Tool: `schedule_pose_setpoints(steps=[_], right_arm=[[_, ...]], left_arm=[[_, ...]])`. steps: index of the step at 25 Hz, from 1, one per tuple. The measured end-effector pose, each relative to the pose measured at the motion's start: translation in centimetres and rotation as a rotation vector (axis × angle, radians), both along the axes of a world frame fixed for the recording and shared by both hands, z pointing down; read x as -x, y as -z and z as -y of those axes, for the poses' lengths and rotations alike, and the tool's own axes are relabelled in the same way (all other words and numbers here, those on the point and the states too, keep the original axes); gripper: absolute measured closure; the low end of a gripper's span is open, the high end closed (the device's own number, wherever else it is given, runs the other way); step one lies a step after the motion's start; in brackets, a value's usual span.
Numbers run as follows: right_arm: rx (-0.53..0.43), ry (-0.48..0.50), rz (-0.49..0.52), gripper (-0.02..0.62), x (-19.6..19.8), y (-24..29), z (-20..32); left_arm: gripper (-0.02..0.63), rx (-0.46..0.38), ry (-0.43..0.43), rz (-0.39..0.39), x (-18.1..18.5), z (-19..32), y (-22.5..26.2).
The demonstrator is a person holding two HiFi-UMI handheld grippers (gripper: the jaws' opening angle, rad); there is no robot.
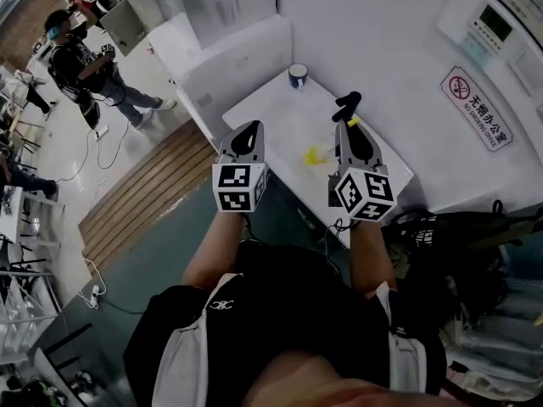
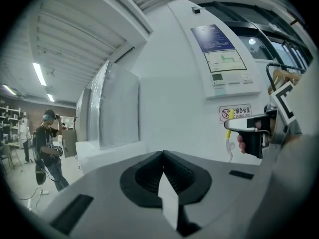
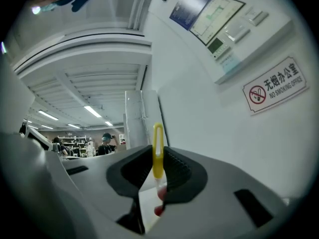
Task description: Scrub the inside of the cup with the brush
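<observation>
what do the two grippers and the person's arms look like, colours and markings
Both the left gripper and right gripper have light grey housings with black ribbed jaw pads, and each carries a cube of black-and-white square markers at the rear. The person wears a black short-sleeved top with white side panels.

We find the counter (image 1: pixel 280 121) wedged into a corner. The wall (image 1: pixel 382 49) runs along its right side and a white cabinet (image 1: pixel 237 62) closes its far left side. The cup (image 1: pixel 298 75) stands where the two meet, so we see free passage to it only from above or from the near side. The bare top ahead of our left gripper (image 1: pixel 248 134) leaves room. A small yellow thing (image 1: pixel 316 155) lies just left of our right gripper (image 1: pixel 349 130), whose jaws clamp the brush (image 3: pixel 158 151). Black bags (image 1: pixel 475 227) crowd the counter's right end.
</observation>
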State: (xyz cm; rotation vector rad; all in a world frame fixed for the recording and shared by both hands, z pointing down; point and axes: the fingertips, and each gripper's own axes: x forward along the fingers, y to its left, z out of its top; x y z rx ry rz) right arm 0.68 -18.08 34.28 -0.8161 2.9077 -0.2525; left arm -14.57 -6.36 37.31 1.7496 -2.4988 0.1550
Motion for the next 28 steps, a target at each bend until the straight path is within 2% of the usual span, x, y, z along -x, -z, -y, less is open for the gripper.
schedule_pose_setpoints(steps=[4,14,19,23,26,28], right_arm=[[0.018,-0.019,-0.001,0.525,-0.4,-0.6,1.7],[0.027,-0.101,-0.013,0.525,-0.2,-1.8,4.9],[0.042,-0.163,-0.045,0.524,-0.2,-2.6,6.6],[0.058,-0.222,-0.072,0.525,-0.4,-3.2,7.9],[0.073,-0.266,-0.091,0.524,-0.3,-3.9,9.0],[0.082,-0.301,-0.101,0.523,-0.3,-4.3,9.6]], left_arm=[[0.592,0.023,-0.016,-0.016,0.1,2.0,-0.8],[0.592,0.041,-0.105,0.005,1.3,7.3,-1.7],[0.592,0.064,-0.138,-0.025,3.5,9.8,-3.3],[0.586,0.072,-0.222,-0.085,4.8,12.2,-5.2],[0.477,0.114,-0.286,-0.115,6.0,14.2,-7.2],[0.471,0.15,-0.308,-0.113,7.0,15.4,-8.7]])
